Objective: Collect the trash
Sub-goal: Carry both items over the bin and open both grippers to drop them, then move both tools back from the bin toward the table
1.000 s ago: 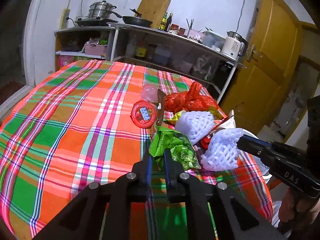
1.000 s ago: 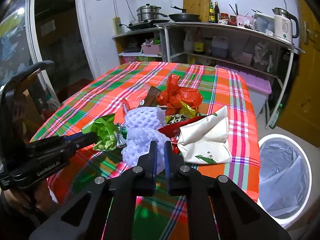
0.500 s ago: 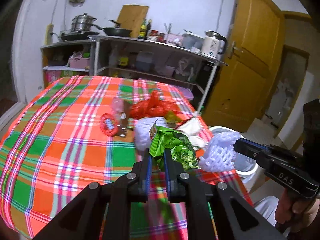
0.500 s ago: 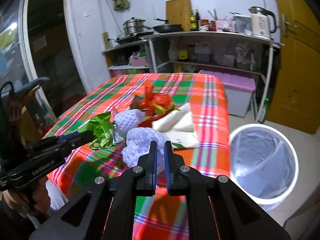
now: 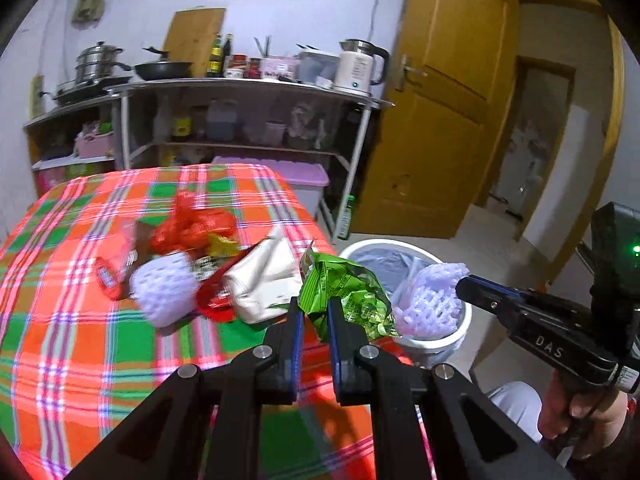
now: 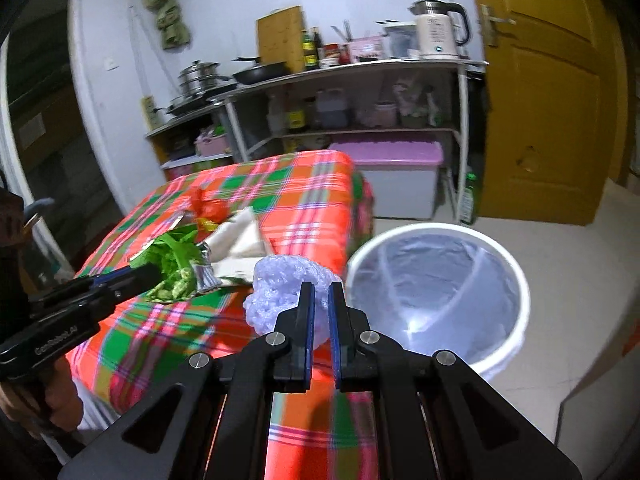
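The left tool [image 5: 314,312] pinches a crumpled green foil snack bag [image 5: 346,294]; the right tool [image 6: 319,300] pinches a white foam net sleeve [image 6: 280,292], centre frame. Neither is in the white lined bin [image 6: 516,280] at right yet. More litter, a red plastic bag [image 5: 192,226] included, remains on the plaid counter [image 5: 80,340] at left.

Black grippers [image 5: 314,312], blue-lined jaws, silver screws, "DAS" lettering.

White plastered wall [image 5: 304,4]; yellow wooden door [image 5: 444,92]; metal-framed kitchen shelf unit [image 6: 344,76]; pale tiled floor [image 6: 576,264]; lilac-lidded plastic storage box [image 6: 396,172].
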`<act>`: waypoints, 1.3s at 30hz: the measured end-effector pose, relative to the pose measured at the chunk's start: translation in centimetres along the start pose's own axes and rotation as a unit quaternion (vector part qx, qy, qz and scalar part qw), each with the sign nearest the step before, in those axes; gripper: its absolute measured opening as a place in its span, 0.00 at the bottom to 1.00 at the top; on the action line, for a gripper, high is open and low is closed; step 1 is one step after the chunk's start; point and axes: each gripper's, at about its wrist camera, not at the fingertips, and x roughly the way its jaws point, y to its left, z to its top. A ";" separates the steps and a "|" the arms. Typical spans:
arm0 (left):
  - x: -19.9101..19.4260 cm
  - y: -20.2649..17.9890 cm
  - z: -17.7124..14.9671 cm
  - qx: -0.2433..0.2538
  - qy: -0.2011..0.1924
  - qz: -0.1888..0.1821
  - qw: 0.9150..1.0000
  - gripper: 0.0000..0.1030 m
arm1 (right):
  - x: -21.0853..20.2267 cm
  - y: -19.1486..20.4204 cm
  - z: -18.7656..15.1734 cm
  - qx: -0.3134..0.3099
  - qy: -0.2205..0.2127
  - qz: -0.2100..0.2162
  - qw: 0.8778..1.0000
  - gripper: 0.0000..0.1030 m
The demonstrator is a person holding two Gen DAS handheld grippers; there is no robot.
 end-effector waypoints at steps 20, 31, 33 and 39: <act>10.5 -7.0 1.4 0.049 0.069 -0.059 0.995 0.11 | 3.2 -9.6 -1.5 0.070 0.039 -0.069 0.994 0.07; 15.1 -8.3 1.2 0.056 0.119 -0.060 0.990 0.11 | 5.9 -12.0 -2.3 0.084 0.068 -0.074 0.991 0.08; 15.6 -8.3 1.2 0.054 0.125 -0.058 0.989 0.13 | 6.2 -12.2 -2.4 0.085 0.071 -0.072 0.991 0.13; 16.2 -8.4 1.0 0.047 0.135 -0.059 0.988 0.23 | 6.5 -12.3 -2.6 0.082 0.076 -0.070 0.991 0.36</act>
